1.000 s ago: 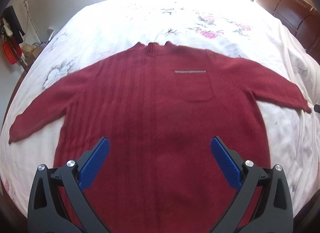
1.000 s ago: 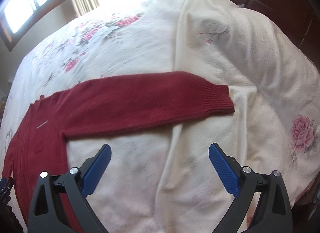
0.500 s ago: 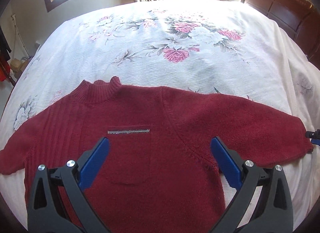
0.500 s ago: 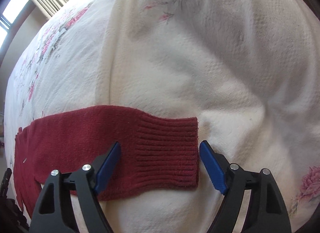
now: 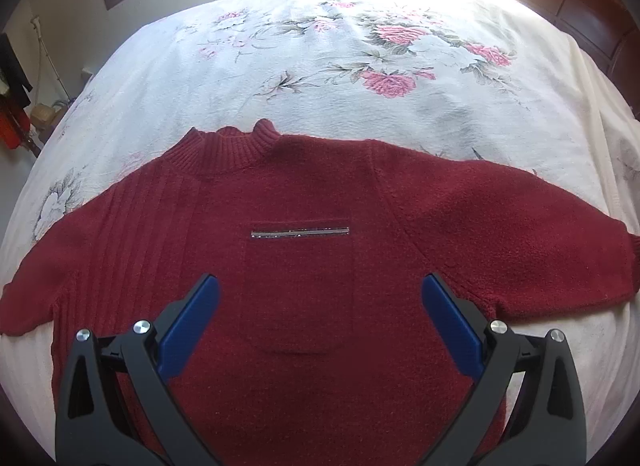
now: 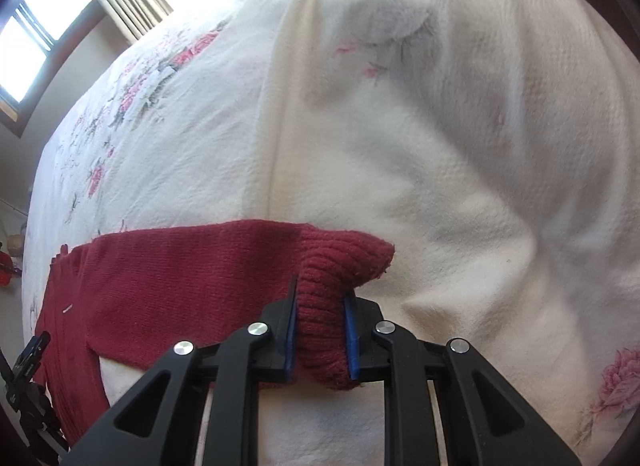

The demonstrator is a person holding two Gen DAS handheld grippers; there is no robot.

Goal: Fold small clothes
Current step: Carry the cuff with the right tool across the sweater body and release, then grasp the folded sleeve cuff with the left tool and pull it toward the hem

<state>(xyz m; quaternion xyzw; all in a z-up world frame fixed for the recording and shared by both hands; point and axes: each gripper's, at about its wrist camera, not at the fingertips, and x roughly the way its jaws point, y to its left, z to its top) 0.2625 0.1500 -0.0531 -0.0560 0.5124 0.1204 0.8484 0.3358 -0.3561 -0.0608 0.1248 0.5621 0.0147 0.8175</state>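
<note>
Floral bedspread point(image 5: 400, 65), dark wooden headboard point(image 5: 568, 5), window point(image 6: 36, 37).

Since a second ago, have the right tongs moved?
Yes. The right tongs dropped toward the bedspread and shut on the sleeve cuff.

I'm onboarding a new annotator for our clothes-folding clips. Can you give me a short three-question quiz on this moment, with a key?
1. True or false: the left gripper is shut on the sweater's collar.
2. Which part of the sweater is pinched in the right gripper? A) the hem B) the ribbed cuff of a sleeve C) the chest pocket
3. Fill in: the sweater lies spread on a bedspread printed with pink ____.

Key
1. False: its jaws stand wide open above the chest, holding nothing.
2. B: the cuff is bunched between the shut jaws.
3. Flowers.
</note>
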